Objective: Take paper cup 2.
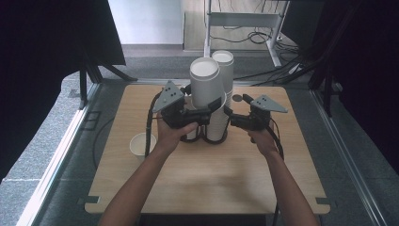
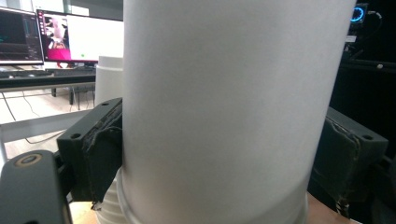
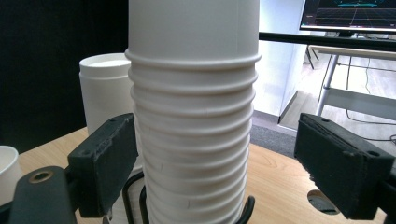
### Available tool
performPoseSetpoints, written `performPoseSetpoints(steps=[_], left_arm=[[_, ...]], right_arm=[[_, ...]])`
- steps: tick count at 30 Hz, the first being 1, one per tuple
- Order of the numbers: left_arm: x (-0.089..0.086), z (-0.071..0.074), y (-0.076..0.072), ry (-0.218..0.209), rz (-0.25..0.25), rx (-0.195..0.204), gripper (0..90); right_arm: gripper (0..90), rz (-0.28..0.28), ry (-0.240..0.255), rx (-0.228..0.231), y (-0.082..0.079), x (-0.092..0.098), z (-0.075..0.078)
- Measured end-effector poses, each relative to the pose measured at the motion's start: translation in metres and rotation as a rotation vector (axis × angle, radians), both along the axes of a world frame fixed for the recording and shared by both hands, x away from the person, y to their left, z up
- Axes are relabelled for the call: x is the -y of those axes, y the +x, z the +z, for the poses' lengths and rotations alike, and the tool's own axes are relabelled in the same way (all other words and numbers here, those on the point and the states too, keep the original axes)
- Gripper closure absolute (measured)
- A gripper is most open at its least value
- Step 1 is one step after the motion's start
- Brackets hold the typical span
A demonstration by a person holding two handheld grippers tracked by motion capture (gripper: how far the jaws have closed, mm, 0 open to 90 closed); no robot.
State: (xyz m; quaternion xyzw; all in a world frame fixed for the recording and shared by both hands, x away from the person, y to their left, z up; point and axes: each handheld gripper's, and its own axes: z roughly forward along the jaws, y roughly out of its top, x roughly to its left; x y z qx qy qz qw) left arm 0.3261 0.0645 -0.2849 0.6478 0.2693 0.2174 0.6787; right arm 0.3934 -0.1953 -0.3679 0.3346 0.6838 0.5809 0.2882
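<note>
White paper cups, nested upside down into a tall stack (image 1: 217, 123), standing in a black wire holder (image 1: 207, 139) near the middle of the wooden tabletop (image 1: 216, 174). Topmost cup (image 1: 205, 87) lifted partly off that stack and tilted, base up, lower rim still over the cups beneath. Clamped around it in the left gripper view (image 2: 233, 107), with both black pads of the left gripper (image 1: 203, 114) pressed against its sides, so fingers (image 2: 100, 154) closed on that cup. Held by the person's left hand (image 1: 170, 134), coming in from the left side of the stack.

Right gripper (image 1: 227, 113) at the right side of the same stack, held by the right hand (image 1: 261, 140). In the right gripper view (image 3: 208, 163), fingers (image 3: 105, 161) spread wide on either side of the ribbed rims of the stack (image 3: 194, 140); left pad just beside the rims, whether touching cannot be told, right pad well apart, so open and gripping nothing.

Second stack of cups (image 1: 225, 70) behind the first, farther from the person, seen also as a white column (image 3: 105, 88) beyond the left pad in the right gripper view. Single cup (image 1: 140, 144) standing mouth up on the tabletop to the left, near the left forearm. Monitors (image 2: 46, 37) on a desk in the background of the left gripper view.
</note>
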Motion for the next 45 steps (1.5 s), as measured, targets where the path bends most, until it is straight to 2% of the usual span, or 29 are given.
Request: performPoseSetpoints(steps=[3,5,12,19,24,29,33,45], left_arm=[[0.0,-0.006,-0.003,0.005,0.004,-0.005,13.1],[0.0,-0.01,-0.005,0.016,0.019,-0.011,13.1],[-0.002,-0.022,-0.008,0.031,0.023,-0.016,13.1],[-0.005,-0.045,-0.011,0.02,0.026,-0.068,13.1],[-0.008,-0.057,-0.009,0.034,0.034,-0.087,13.1],[-0.01,-0.066,-0.011,0.05,0.044,-0.082,13.1],[-0.012,-0.073,-0.013,0.05,0.047,-0.086,13.1],[-0.017,-0.096,-0.029,0.044,0.01,-0.091,13.1]], right_arm=[[13.8,0.0,0.011,0.002,-0.005,0.004,-0.006],[13.7,0.0,0.01,0.005,-0.006,0.005,-0.007],[14.0,-0.007,0.001,0.012,-0.014,0.01,-0.016],[14.0,-0.002,0.003,0.008,-0.022,0.008,-0.024],[14.6,0.004,0.007,0.003,-0.028,0.008,-0.031],[14.6,0.008,-0.001,0.008,-0.034,0.007,-0.04],[14.6,0.021,0.015,0.003,-0.039,0.005,-0.046],[14.7,0.03,0.015,-0.009,-0.052,0.005,-0.065]])
